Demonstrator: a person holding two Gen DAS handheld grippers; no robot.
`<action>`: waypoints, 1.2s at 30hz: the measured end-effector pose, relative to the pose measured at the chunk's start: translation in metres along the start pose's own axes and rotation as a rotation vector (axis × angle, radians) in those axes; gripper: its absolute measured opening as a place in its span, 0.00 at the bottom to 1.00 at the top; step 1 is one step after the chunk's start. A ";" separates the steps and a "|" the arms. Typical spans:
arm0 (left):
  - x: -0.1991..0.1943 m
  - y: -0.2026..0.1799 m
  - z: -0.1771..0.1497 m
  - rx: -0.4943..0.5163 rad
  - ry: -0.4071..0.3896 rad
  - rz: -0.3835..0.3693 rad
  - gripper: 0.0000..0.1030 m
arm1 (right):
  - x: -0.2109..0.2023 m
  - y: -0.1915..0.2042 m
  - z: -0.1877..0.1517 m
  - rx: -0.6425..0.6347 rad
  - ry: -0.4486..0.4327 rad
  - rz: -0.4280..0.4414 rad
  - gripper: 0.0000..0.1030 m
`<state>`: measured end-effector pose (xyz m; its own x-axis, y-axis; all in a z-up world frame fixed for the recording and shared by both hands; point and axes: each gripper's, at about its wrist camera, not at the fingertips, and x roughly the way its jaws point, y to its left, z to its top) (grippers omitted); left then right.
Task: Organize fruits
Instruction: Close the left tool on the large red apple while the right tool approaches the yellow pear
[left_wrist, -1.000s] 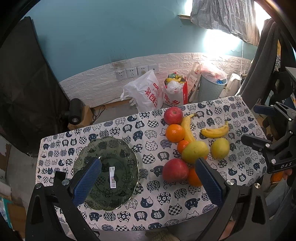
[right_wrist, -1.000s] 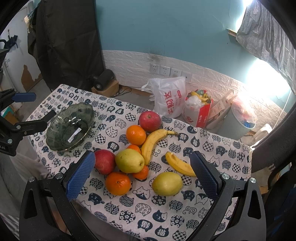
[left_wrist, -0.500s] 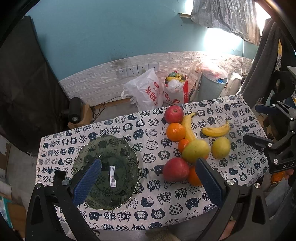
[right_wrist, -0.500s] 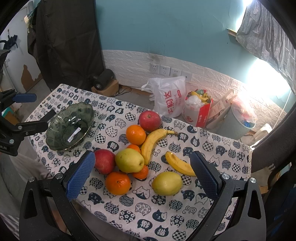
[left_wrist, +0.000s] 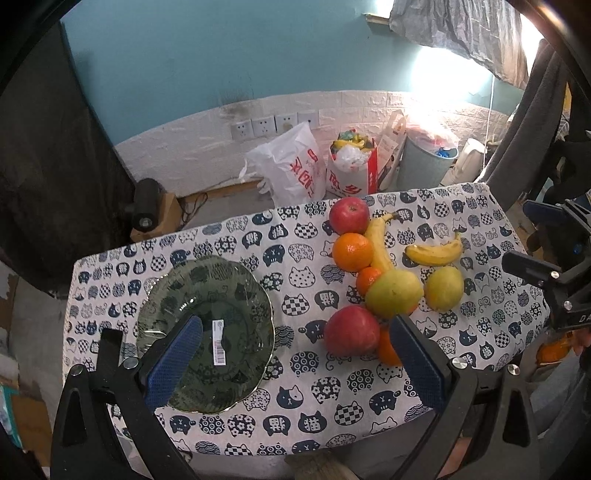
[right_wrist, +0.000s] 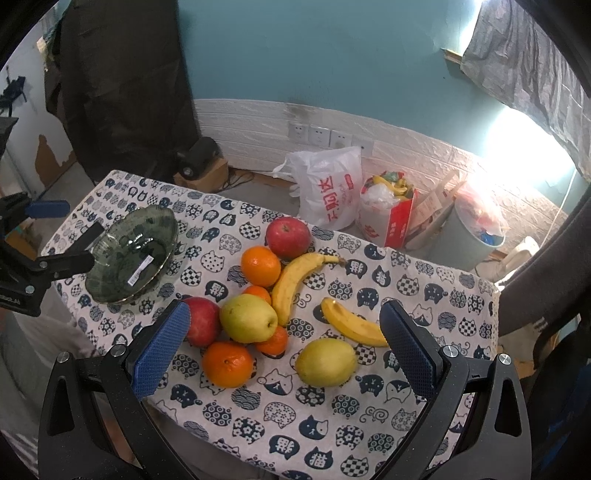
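No fruit is in the green bowl (left_wrist: 207, 295) yet, so the whole job is left. The apples, oranges, pears and bananas lie in a bunch on the surface (right_wrist: 369, 406), beside the bowl. The left claw (left_wrist: 295, 363) is wide apart and holds nothing. It hangs over the near edge, between the bowl and a red apple (left_wrist: 351, 330). The right claw (right_wrist: 284, 349) is wide apart too, above the fruit, with a yellow pear (right_wrist: 325, 362) between its fingers.

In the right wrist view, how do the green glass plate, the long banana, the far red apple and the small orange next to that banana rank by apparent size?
Largest to smallest:
1. green glass plate
2. long banana
3. far red apple
4. small orange

The small orange is partly hidden by a pear, so it may look smaller than it is.
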<state>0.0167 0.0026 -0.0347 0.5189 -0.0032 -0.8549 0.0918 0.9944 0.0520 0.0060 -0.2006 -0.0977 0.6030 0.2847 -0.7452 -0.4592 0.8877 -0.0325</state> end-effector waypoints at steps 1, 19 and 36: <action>0.002 0.000 0.000 -0.001 0.001 0.000 0.99 | 0.000 -0.001 -0.001 0.001 0.001 -0.003 0.97; 0.040 -0.012 0.003 0.000 0.073 -0.005 0.99 | 0.020 -0.025 -0.008 0.049 0.062 -0.021 0.97; 0.127 -0.039 -0.011 -0.020 0.296 -0.081 0.99 | 0.085 -0.065 -0.044 0.150 0.245 -0.036 0.97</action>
<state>0.0694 -0.0349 -0.1513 0.2402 -0.0551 -0.9692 0.1047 0.9940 -0.0305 0.0588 -0.2502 -0.1885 0.4330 0.1727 -0.8847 -0.3276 0.9445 0.0241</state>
